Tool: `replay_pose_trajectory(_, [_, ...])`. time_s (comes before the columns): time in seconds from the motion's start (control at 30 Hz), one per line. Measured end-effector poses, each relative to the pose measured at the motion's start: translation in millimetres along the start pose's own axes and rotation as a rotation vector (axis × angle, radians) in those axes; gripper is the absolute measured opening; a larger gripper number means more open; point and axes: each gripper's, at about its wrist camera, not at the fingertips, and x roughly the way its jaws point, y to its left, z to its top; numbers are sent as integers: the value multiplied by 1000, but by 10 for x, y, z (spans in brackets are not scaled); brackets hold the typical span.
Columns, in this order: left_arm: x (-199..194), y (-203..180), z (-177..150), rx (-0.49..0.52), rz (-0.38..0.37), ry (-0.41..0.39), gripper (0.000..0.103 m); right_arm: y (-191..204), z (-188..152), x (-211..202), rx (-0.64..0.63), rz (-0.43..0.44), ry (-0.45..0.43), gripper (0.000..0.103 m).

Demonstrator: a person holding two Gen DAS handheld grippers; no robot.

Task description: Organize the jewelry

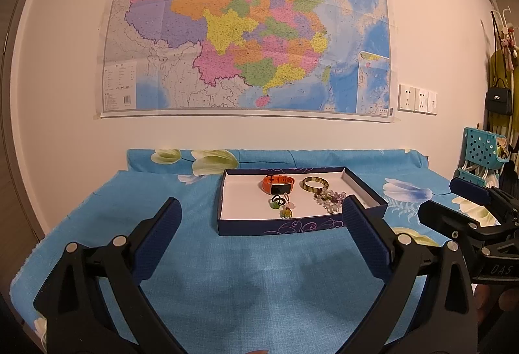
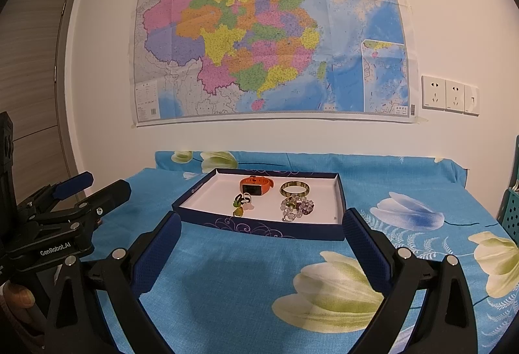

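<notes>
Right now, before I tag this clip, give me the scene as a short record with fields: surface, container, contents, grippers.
surface: blue floral cloth over a table against the wall
container: shallow navy box, white inside, open
contents: orange watch, bangle, bead bracelet, small rings and charms
left gripper: open, empty, short of the box
right gripper: open, empty, short of the box
backdrop: wall map
</notes>
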Motion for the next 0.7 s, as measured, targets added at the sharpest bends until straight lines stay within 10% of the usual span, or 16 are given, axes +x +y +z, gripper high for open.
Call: replay_pose_trajectory(0.7, [14,-6,-17,-2,0,5,97,-7,-16,1,3,2,4,96])
